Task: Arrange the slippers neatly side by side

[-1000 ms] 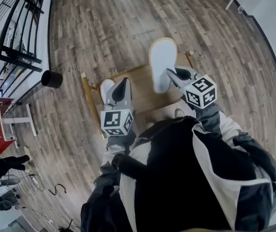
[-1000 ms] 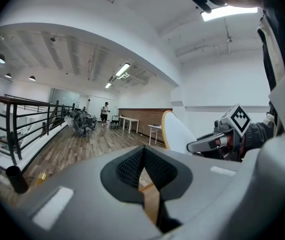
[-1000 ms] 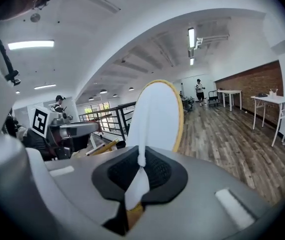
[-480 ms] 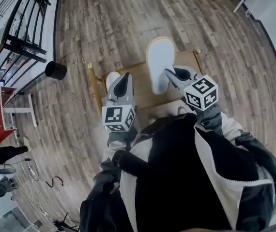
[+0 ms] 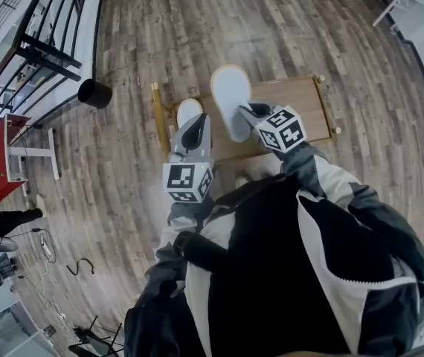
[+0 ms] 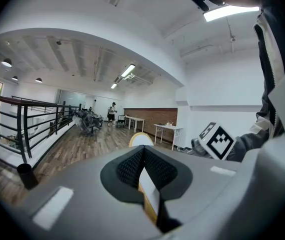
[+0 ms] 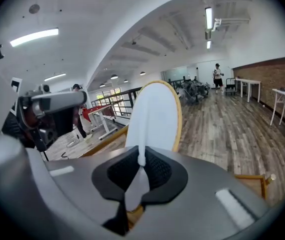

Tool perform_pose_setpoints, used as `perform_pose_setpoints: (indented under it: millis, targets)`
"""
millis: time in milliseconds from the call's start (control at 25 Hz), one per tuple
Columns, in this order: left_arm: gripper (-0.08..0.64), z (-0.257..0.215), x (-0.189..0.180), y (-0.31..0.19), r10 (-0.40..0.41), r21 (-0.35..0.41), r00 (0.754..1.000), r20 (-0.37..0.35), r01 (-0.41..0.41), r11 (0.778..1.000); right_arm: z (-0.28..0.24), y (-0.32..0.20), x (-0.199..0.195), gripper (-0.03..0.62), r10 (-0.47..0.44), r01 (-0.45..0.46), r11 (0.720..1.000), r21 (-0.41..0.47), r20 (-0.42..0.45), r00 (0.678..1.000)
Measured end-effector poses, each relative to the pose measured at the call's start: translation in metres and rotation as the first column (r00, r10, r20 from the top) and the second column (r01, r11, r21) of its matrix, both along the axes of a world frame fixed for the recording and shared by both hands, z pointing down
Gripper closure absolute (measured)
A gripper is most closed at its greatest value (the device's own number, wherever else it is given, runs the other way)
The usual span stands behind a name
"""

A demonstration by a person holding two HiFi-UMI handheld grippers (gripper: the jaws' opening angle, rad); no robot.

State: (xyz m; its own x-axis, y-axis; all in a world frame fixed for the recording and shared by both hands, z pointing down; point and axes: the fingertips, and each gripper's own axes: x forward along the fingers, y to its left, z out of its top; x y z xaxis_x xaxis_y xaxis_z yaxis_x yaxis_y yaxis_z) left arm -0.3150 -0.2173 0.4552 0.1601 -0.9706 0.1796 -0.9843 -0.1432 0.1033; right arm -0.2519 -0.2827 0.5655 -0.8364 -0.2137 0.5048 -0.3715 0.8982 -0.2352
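Two sets of jaws are clenched, each on a slipper's edge. The left gripper (image 5: pixel 195 125) grasps the left slipper (image 5: pixel 188 108), mostly hidden behind it, over the bench's (image 5: pixel 301 106) left end. The right gripper (image 5: pixel 248 111) grasps the right slipper (image 5: pixel 229 94) just beside it, its toe jutting past the far edge. Both sleeves (image 5: pixel 322 175) reach forward.

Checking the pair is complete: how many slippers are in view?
2. The right-hand slipper is clamped in the right gripper, the left-hand slipper in the left gripper, both over the wooden table. None seems hidden.
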Motion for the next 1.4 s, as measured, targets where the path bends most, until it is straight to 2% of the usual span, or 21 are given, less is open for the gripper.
perform_pose_setpoints:
  millis: [240, 480, 680, 880, 1160, 1320, 1400]
  targets:
    - [0.548, 0.006, -0.018, 0.026, -0.028, -0.022, 1.000, 0.004, 0.028, 0.999, 0.082, 0.004, -0.041, 0.565, -0.038, 0.026, 0.997, -0.079, -0.144, 0.989]
    - [0.548, 0.014, -0.038, 0.051, -0.083, -0.053, 0.997, 0.008, 0.083, 0.995, 0.143, 0.002, -0.062, 0.565, -0.021, -0.030, 0.980, -0.198, -0.249, 0.968]
    - [0.548, 0.025, -0.057, 0.075, -0.142, -0.081, 0.990, 0.008, 0.142, 0.986, 0.181, 0.002, -0.072, 0.565, -0.025, -0.058, 0.970, -0.238, -0.332, 0.943]
    - [0.548, 0.028, -0.067, 0.089, -0.175, -0.076, 0.984, 0.024, 0.176, 0.981, 0.211, -0.005, -0.072, 0.565, -0.030, -0.080, 0.966, -0.245, -0.415, 0.909]
    - [0.548, 0.034, -0.072, 0.100, -0.190, -0.089, 0.982, 0.020, 0.191, 0.978, 0.225, 0.001, -0.080, 0.555, -0.050, -0.075, 0.966, -0.247, -0.462, 0.885]
    - [0.548, 0.036, -0.073, 0.100, -0.184, -0.091, 0.983, 0.023, 0.185, 0.979, 0.226, 0.011, -0.090, 0.457, -0.097, -0.044, 0.953, -0.300, -0.440, 0.893]
    - [0.548, 0.036, -0.073, 0.100, -0.182, -0.093, 0.983, 0.025, 0.184, 0.979, 0.224, 0.016, -0.097, 0.445, -0.118, -0.023, 0.947, -0.320, -0.413, 0.903]
